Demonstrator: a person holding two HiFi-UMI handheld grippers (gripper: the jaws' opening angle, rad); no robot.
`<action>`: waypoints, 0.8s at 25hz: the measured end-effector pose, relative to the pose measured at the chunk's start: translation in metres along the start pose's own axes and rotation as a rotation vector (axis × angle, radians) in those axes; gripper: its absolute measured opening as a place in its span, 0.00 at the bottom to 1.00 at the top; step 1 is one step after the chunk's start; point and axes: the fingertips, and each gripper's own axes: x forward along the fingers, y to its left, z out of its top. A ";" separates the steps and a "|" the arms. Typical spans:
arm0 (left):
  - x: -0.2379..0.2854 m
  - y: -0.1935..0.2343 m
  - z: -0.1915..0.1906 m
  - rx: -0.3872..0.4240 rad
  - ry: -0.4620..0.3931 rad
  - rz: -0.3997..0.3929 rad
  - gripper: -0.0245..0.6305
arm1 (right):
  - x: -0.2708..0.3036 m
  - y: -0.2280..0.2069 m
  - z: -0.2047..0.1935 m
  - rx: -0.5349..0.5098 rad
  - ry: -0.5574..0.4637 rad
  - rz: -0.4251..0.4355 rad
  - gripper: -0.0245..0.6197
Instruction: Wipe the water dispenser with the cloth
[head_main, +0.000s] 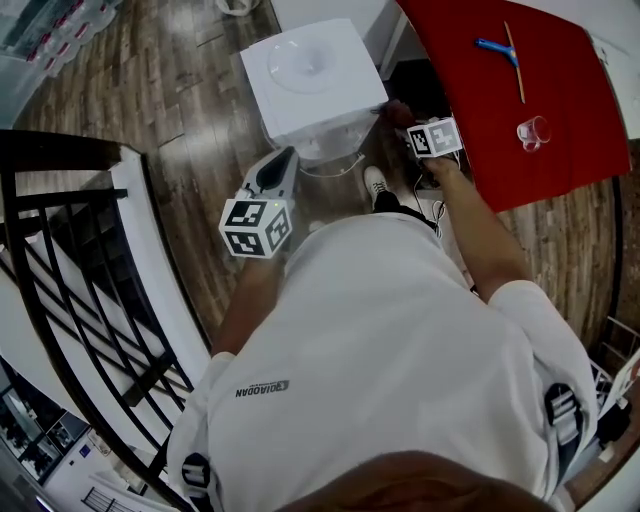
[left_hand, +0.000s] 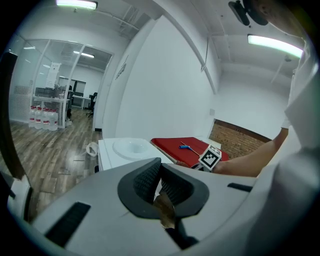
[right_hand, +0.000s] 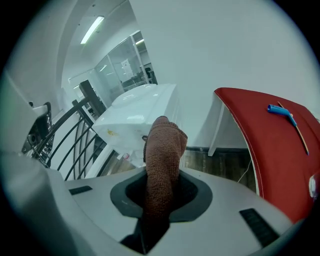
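The white water dispenser (head_main: 310, 85) stands on the wood floor in front of me. The brown cloth (head_main: 398, 112) is beside its right side at top-edge height, and I cannot tell if it touches. My right gripper (head_main: 408, 122) is shut on it. In the right gripper view the cloth (right_hand: 162, 150) sticks up from the right gripper (right_hand: 162, 187), with the dispenser (right_hand: 145, 112) just beyond. My left gripper (head_main: 284, 158) points at the dispenser's front and holds nothing. In its own view the left gripper (left_hand: 160, 182) is shut, short of the dispenser (left_hand: 127, 150).
A red table (head_main: 520, 90) stands right of the dispenser, with a blue tool (head_main: 497, 48) and a clear cup (head_main: 533, 131) on it. A black stair railing (head_main: 70, 250) runs along my left. White cables (head_main: 335, 170) lie on the floor by my shoe.
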 end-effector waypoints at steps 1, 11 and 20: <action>-0.001 0.003 0.000 -0.003 -0.001 -0.002 0.03 | -0.003 -0.001 0.000 0.011 -0.007 -0.007 0.12; 0.002 -0.002 -0.009 0.111 0.053 -0.027 0.03 | -0.055 0.018 0.030 0.236 -0.251 0.092 0.12; 0.068 -0.027 0.030 0.126 0.051 -0.059 0.03 | -0.048 0.008 0.093 0.404 -0.368 0.438 0.12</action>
